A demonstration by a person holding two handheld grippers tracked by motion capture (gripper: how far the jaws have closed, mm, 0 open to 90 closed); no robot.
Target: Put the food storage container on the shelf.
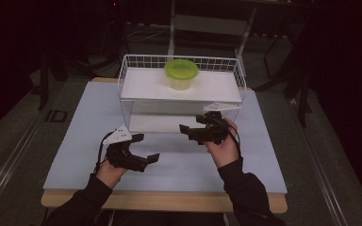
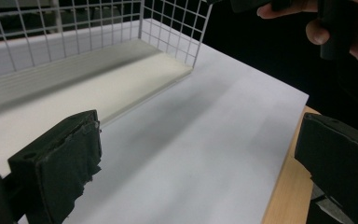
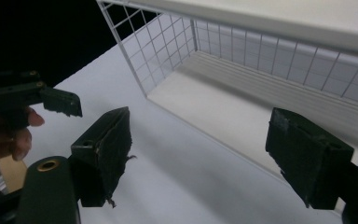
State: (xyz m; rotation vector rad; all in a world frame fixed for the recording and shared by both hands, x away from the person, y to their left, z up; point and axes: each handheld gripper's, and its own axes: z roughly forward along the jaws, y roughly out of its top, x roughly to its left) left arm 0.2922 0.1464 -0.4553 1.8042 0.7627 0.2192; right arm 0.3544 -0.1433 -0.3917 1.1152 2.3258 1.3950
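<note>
**Both grippers spread and empty in front of the wire rack**

The left gripper has its jaws wide apart with nothing between them; in the left gripper view the two black pads frame only bare white table top. The left hand holds it low over the near part of the table, its jaws pointing toward the right gripper.

The right gripper also has its jaws well apart and grips nothing. In the right gripper view its pads frame the table surface and the open front of the rack's lower level. The right hand holds it just in front of the rack, jaws pointing toward the left gripper. The two grippers are near each other but apart.

Just beyond the right gripper's jaws, and farther ahead of the left ones, stands a white wire rack with two levels. Its lower shelf is a pale board walled by wire grid at the back and sides, and nothing lies on the part that shows. The upper shelf is another white board with a low wire rim.

On that upper shelf, above and beyond both sets of jaws, sits a small tub closed by a round green lid. What the tub holds cannot be told.
</note>
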